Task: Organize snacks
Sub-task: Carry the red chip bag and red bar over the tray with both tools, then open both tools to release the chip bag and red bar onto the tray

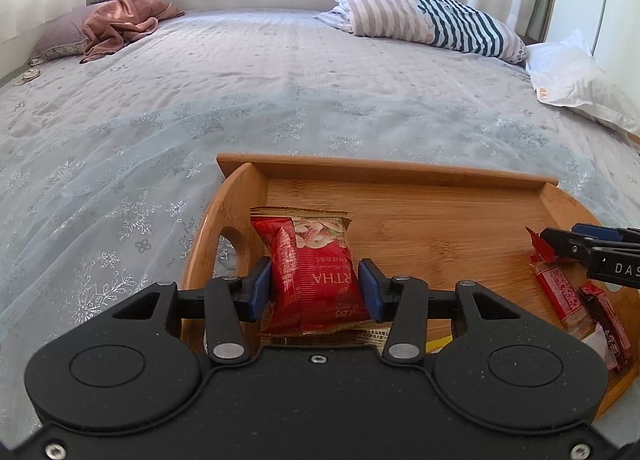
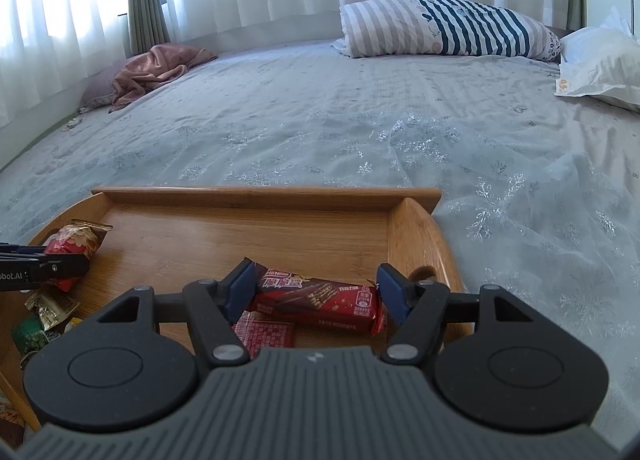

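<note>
Snack packet [image 1: 314, 272] between left fingers [image 1: 260, 288]

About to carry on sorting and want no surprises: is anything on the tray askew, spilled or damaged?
Nothing spilled or torn. The left gripper grips a red packet, the right gripper spans a wafer bar end to end. A few wrappers lie loosely piled in the tray, unsorted rather than odd.
</note>
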### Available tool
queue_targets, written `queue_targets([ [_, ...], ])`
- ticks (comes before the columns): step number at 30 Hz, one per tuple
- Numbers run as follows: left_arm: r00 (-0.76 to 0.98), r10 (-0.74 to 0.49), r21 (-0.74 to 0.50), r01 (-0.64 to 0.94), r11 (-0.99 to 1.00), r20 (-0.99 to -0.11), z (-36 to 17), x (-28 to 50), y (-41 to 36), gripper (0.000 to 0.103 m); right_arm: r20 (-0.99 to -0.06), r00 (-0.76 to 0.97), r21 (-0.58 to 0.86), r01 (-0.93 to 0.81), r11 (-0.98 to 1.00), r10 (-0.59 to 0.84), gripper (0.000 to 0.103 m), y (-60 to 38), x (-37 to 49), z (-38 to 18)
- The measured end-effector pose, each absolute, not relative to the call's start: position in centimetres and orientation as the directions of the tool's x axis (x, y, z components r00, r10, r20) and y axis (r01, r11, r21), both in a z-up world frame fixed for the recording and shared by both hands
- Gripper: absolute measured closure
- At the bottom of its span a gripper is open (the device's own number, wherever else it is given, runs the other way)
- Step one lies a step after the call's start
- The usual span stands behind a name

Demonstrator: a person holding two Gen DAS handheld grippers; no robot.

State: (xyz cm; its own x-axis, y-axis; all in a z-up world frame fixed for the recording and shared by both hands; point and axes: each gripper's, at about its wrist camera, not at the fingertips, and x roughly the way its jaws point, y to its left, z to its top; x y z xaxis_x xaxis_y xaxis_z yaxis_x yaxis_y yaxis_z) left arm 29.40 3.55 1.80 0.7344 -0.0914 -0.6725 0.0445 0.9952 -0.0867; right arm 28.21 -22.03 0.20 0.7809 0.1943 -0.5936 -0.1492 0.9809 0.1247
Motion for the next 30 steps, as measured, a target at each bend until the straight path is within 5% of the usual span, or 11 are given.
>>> queue_targets([
  [15, 0.734, -0.086, -0.071, 0.052, 0.996, -0.673, 1.4, 29.2, 3.4, 0.057, -0.594, 0.783, 0.123, -0.142, 0.982, 0.187, 0.025, -21.9, 28.1, 0.0],
  [30, 0.755, -0.104, -0.055, 0.090, 0.994, -0.647, 3.0, 27.7, 2.8, 0.018, -0.577, 0.801, 0.070, -0.149, 0.986, 0.162, 0.011, -21.6, 26.9, 1.2],
])
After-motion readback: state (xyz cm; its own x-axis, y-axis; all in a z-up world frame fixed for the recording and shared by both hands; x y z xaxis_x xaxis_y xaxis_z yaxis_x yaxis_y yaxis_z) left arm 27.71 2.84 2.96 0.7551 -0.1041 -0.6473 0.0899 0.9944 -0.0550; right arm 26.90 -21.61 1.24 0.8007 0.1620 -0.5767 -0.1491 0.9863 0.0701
